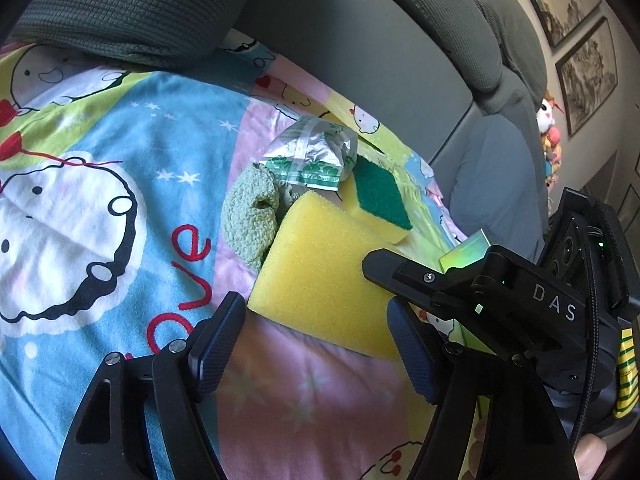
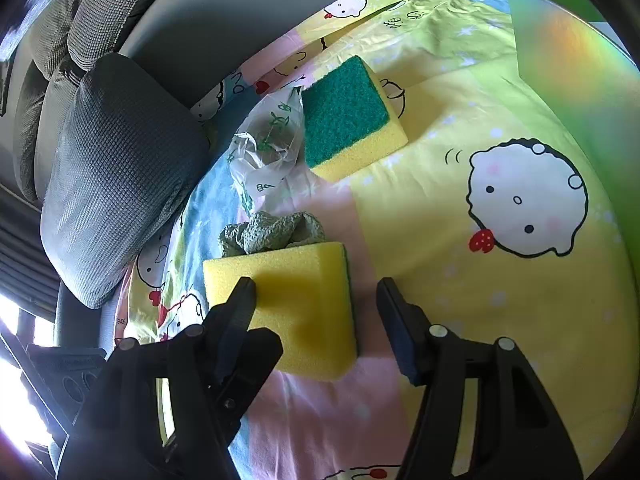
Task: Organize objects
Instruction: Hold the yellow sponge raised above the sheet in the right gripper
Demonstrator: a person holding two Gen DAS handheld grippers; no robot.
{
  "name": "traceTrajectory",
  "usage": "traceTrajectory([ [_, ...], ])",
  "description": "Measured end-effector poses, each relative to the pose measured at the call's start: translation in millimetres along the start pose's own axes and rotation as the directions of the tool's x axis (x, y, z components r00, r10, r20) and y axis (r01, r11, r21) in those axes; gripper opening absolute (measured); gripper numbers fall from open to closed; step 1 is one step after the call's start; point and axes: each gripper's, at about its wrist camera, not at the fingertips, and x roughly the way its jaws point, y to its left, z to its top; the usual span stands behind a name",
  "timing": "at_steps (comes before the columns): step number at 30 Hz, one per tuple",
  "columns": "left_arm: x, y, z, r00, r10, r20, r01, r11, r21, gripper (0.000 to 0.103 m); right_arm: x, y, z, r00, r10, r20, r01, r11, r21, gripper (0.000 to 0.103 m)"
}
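A plain yellow sponge [image 1: 320,276] lies on the cartoon-print bedding [image 1: 120,184], its near edge just ahead of my left gripper [image 1: 316,340], which is open and not pressing on it. My right gripper [image 2: 316,308] is open around the same sponge [image 2: 296,300]: its left finger rests over the sponge's top and its right finger stands apart from the sponge's side. Behind it lie a crumpled green cloth [image 2: 272,232], a clear printed plastic bag [image 2: 272,144] and a second sponge with a green scouring face [image 2: 344,116].
A grey cushion [image 2: 120,176] and the grey sofa back [image 1: 360,40] border the bedding at the rear. A shiny green box [image 2: 580,80] stands at the right. In the left wrist view the right gripper's body [image 1: 520,300] reaches in from the right.
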Motion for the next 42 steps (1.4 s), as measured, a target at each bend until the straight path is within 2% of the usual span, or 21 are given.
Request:
traceTrajectory([
  [12, 0.2, -1.4, -0.3, 1.0, 0.001, -0.001, -0.001, 1.0, 0.004, 0.074, -0.5, 1.5, -2.9, 1.0, 0.002, 0.023, -0.002, 1.0, -0.002, 0.06],
  [42, 0.1, -1.5, 0.1, 1.0, 0.001, -0.001, -0.001, 1.0, 0.003, 0.074, -0.8, 1.5, -2.1, 1.0, 0.004, 0.012, -0.004, 1.0, -0.011, 0.061],
])
